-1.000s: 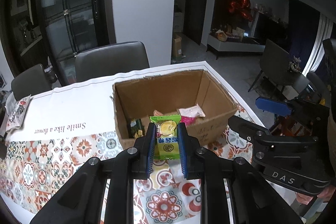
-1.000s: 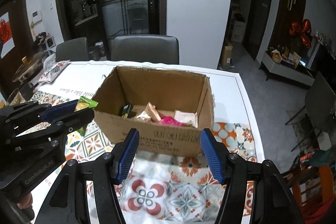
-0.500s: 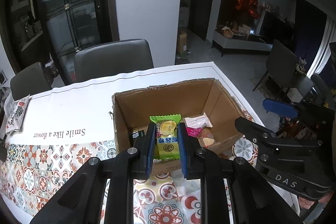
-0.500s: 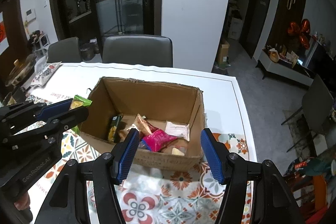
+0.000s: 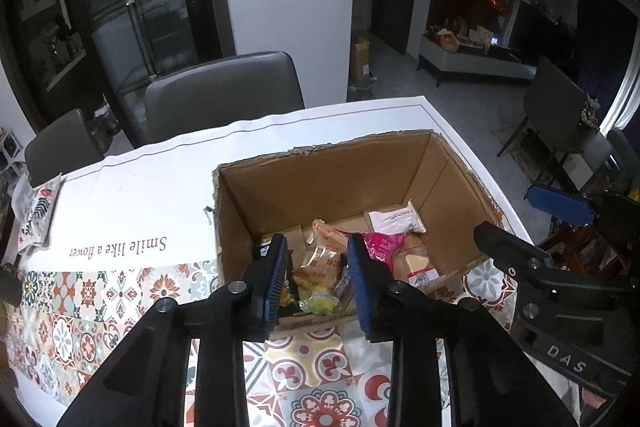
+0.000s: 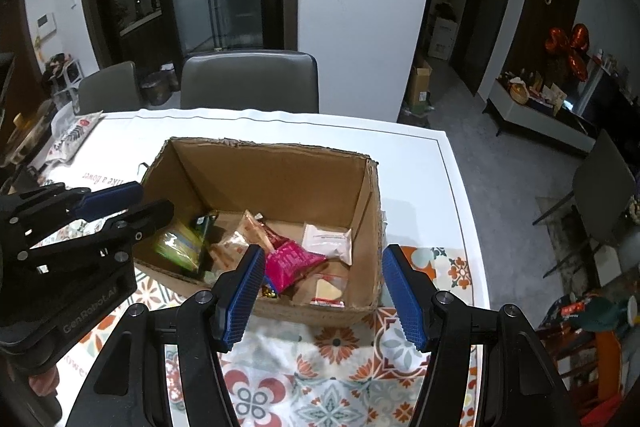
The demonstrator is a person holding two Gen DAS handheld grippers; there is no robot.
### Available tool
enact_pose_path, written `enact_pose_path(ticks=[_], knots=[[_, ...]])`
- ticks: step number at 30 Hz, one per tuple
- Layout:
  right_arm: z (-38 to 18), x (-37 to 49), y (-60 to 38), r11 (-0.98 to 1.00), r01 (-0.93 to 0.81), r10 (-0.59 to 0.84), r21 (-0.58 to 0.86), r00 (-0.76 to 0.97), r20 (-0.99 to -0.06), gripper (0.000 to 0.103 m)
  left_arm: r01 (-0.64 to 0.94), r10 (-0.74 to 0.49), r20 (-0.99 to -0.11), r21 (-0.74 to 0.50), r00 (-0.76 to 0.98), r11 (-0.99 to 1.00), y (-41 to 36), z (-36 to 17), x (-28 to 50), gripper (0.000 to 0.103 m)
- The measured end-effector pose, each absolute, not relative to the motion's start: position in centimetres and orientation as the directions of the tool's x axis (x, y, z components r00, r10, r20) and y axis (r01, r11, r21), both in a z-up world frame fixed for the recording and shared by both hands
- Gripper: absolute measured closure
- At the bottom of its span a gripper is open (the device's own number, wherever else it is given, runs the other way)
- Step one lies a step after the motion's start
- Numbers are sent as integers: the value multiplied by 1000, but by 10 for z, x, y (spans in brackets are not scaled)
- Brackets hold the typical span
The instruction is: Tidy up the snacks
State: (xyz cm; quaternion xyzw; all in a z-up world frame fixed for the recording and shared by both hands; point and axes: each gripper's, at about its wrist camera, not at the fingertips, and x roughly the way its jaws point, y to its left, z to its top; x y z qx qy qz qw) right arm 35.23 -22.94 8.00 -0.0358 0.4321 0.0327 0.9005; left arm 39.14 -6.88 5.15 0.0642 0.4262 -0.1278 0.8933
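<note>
My left gripper [image 5: 316, 277] is hanging over the near-left corner of the cardboard box [image 5: 340, 179], jaws spread with nothing between the ribbed blue pads. The green snack packet [image 6: 178, 245] is lying inside the box, right under those jaws, glossy and crinkly against the box's left wall. From the left cam it shows up [image 5: 318, 301] low between the fingers.

The box is plain brown corrugated board with ragged, torn-looking top edges. Beyond the jaws in there: a shiny pink packet [image 6: 292, 261], a flat white sachet [image 6: 328, 241], some tan crinkly wrappers [image 5: 326, 247], and a clear baggie with something pale yellow [image 6: 328, 287].

My right gripper [image 6: 324, 291] is open wide too, empty, hovering at the near wall of the box, which sits straight ahead of its fingers.

Everything's on a tablecloth [image 5: 120, 227], white up top, patterned tiles nearer me. A patterned pouch [image 5: 36, 217] lies far off left of the jaws. Grey padded chair [image 6: 250, 81] behind the table.
</note>
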Motion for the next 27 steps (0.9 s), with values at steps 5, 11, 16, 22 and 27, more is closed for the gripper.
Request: enact_pose_path(ticks=[5,11,16,22,27], knots=[[81,331,-228,995,-98,42,-30,654,-755,41,243,-138,-722,43,678,969,-58,59,356,59],[80,295,-229,994,-111,81,6,687,-722,30,237,-163,-691,12,704,971,-42,56,312,55],[77,257,-227,994,-108,75,-7,727,-682,29,209,-138,-651,32,747,977,-37,52,275,45],[79,216,-232,994,-105,99,29,769,-632,24,181,-129,-596,29,792,983,-31,52,231,34],[82,186,-239,996,-68,90,60,806,-585,18,162,-113,-543,44,832,986,-27,56,195,24]])
